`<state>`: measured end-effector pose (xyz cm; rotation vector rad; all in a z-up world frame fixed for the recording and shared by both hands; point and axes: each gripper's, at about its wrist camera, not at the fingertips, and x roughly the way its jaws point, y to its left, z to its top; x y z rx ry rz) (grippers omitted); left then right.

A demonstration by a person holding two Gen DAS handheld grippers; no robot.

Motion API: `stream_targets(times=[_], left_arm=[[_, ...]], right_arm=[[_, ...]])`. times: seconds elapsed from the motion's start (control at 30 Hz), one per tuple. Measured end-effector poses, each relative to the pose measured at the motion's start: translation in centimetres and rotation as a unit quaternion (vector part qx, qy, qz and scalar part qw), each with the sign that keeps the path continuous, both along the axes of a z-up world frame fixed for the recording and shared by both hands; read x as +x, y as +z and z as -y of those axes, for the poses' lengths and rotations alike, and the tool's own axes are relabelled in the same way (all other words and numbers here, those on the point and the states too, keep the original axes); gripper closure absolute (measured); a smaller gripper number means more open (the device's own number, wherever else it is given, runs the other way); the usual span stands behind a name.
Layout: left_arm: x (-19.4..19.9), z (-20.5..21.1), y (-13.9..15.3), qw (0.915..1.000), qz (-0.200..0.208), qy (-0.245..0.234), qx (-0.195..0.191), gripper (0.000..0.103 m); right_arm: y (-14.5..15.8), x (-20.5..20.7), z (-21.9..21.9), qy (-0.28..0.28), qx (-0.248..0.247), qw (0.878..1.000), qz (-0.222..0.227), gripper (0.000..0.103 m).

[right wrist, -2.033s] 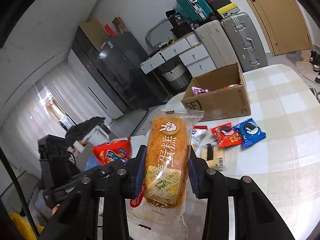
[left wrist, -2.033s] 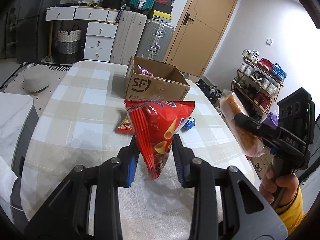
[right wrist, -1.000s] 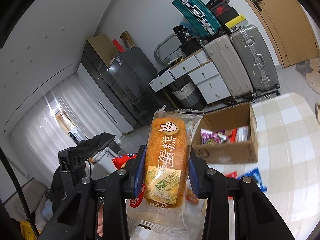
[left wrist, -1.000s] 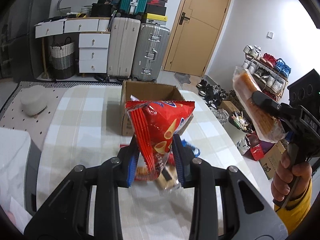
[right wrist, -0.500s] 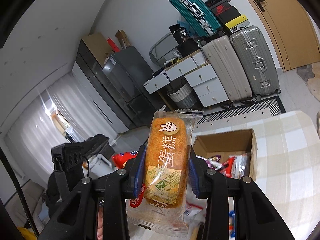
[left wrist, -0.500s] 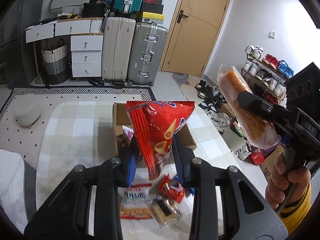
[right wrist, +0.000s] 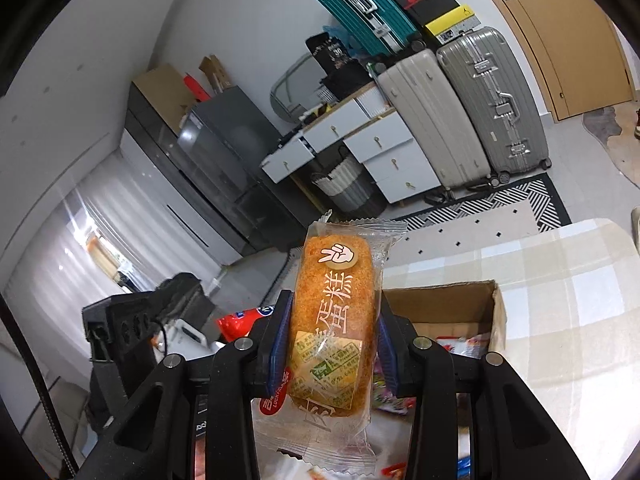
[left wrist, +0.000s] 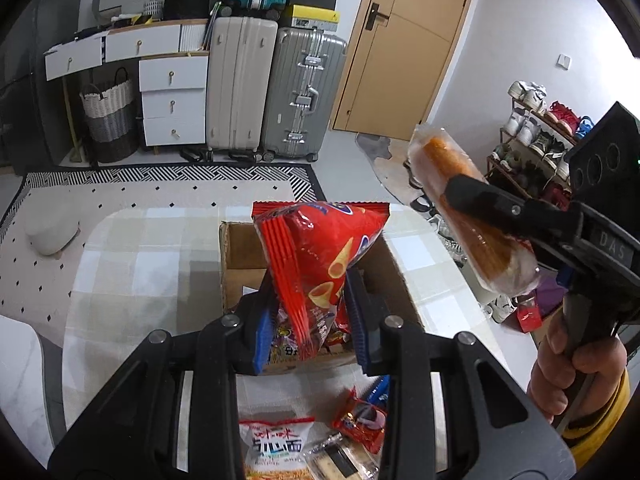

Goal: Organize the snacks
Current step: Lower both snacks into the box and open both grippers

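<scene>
Two items in transit, one per gripper. Left gripper (left wrist: 310, 312) is clamped narrow on a red chip bag (left wrist: 320, 264), held upright over the near side of the open cardboard box (left wrist: 230, 268). Right gripper (right wrist: 332, 344) is closed on a wrapped orange cake (right wrist: 334, 320), pads pressing both long sides, cake standing on end above the box's near-left part; in the left view it hangs to the right of the box. The box sits on a checked tablecloth (left wrist: 132, 264) and already holds several packets; purple, red and white wrappers show inside, too overlapped for a firm count. Judgement: task is partway done, some snacks boxed, two poised for drop-off but neither released. Still loose on the table in front of the box, left view: one white-and-red noodle-type packet (left wrist: 274, 446), one small red packet (left wrist: 362, 424), one clear-wrapped dark biscuit (left wrist: 340, 458), one blue packet (left wrist: 380, 390) mostly hidden behind the gripper finger. Count: two grippers, two held snacks, one box, at least four loose snacks visible; more may be hidden under the gripper bodies. Remaining, as I read it: release both held items into the box, then collect the loose four.
</scene>
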<state>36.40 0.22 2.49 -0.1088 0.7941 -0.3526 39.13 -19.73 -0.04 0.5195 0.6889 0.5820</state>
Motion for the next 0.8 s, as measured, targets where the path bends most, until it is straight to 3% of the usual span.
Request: stream_targets(times=[0.43,0.8], left_arm=[[7.0,2.2,-7.4,0.9982,-0.054,-0.007,0.023,0.074],[11.6,2.7,-12.5,0.996,-0.088,-0.003,0.017,0.074]], right_arm=[[-6.1,3.2,-1.1,0.006,-0.044,0.998,-0.047,0.065],[-9.1,4.4,-1.5,0.008,-0.057,0.996,-0.071,0.065]])
